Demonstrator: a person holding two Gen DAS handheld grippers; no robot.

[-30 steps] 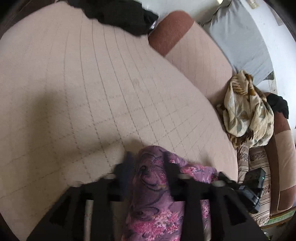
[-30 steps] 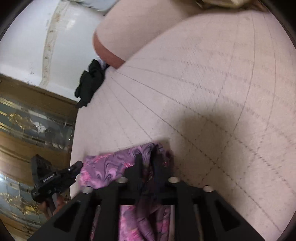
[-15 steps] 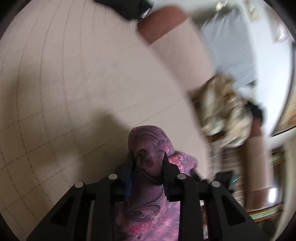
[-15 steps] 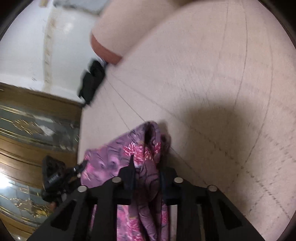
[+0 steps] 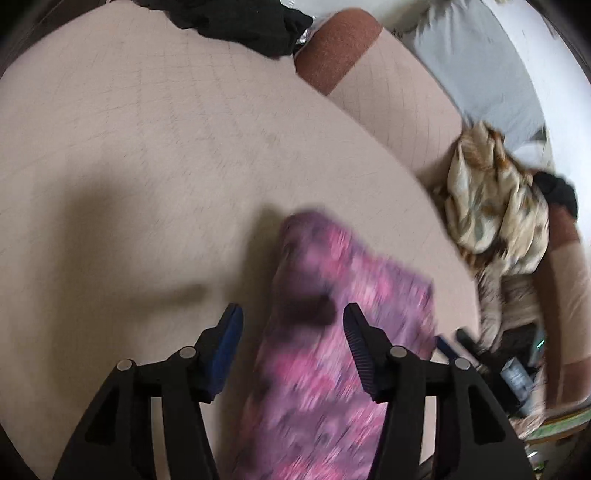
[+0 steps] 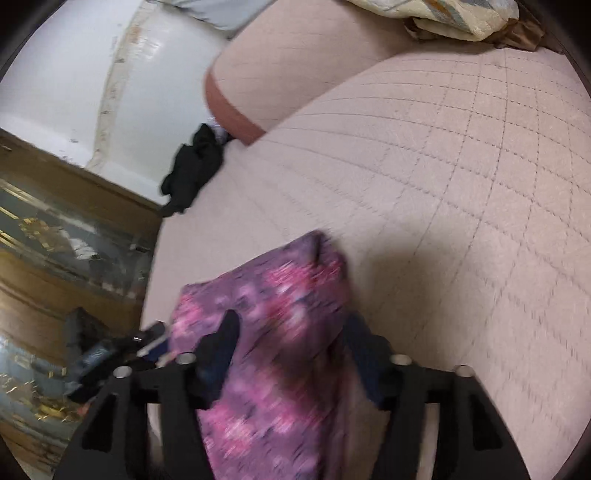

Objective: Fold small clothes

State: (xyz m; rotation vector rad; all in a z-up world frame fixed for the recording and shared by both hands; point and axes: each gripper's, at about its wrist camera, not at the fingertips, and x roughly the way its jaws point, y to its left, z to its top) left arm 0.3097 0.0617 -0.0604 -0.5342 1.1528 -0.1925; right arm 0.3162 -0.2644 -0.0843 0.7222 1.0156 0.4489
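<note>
1. Your left gripper (image 5: 292, 319) has its jaws spread wide; the blue-padded fingertips (image 5: 229, 325) stand clear of the cloth on both sides and pinch nothing.
2. The pink and purple floral garment (image 5: 325, 332) lies between and ahead of the left jaws, running from below them forward and off to the right of the right-hand finger. It rests on the beige quilted cushion (image 5: 129, 147). The cloth is blurred, so its folds cannot be read.
3. Your right gripper (image 6: 290, 332) also has its jaws spread apart. The same garment (image 6: 280, 332) lies between them and passes in front of part of the right-hand finger; whether either finger touches the cloth, you cannot tell through the blur.
4. Ahead of the right jaws the garment ends in a rounded corner on the cushion (image 6: 461, 184).
5. Far ahead and left of the right jaws, a black cloth (image 6: 192, 166) lies at the cushion's edge; from the left wrist it sits at the far top (image 5: 236, 18).
6. Right of the left jaws, well apart, a cream patterned cloth (image 5: 495, 199) is heaped against the sofa back.
7. Your other gripper shows at the edge of each view, beside the garment.
</note>
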